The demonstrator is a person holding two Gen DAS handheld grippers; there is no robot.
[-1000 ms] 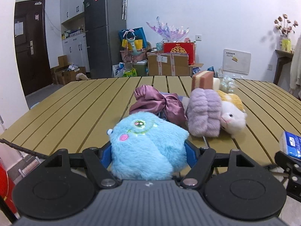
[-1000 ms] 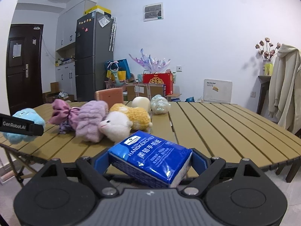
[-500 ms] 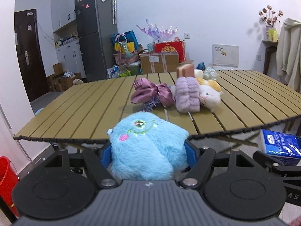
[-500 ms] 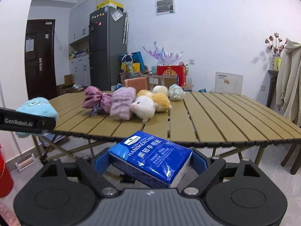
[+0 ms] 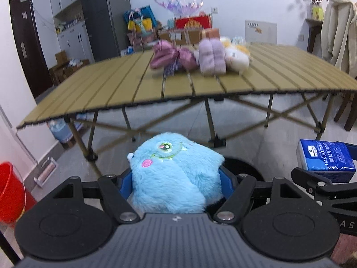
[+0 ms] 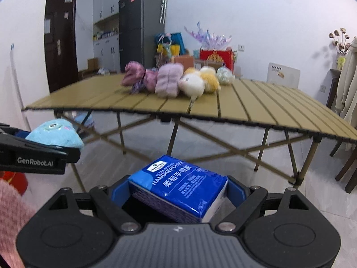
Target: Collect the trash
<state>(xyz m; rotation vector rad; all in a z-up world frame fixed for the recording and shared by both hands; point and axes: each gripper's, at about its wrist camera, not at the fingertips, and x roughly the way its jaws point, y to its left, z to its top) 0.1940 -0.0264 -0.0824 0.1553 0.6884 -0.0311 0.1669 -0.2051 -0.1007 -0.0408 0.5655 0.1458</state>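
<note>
Nearest in the left wrist view, the left gripper (image 5: 176,178) is clamped on a fluffy blue plush toy (image 5: 176,174), its blue-lined fingers pressed into the fur on both sides; beside it the right gripper (image 6: 178,192) is closed on a blue tissue pack (image 6: 178,187), which sits tilted between its fingers. A second ago both grippers were up at the table (image 5: 111,93) with these same loads; now they have pulled back and dropped below its edge, so the slatted top lies well beyond and above them and the folding legs and pale floor fill the middle of both views. That suggests the pick-up step is done and the two items are being carried to a bin. Just past the toy, low on the floor side of the table, a dark round rim (image 5: 243,167) shows; it may be the bin, though too little of it is visible to tell. Both grippers point forward and roughly level, side by side, the left one showing at the left edge of the right wrist view. Farther off, near the table's far side, a purple bow (image 5: 171,55), a lilac plush roll (image 5: 212,55) and a white and yellow plush animal (image 5: 236,57) remain on the table, blurred. A red bucket (image 5: 10,192) stands on the floor left of the table.
</note>
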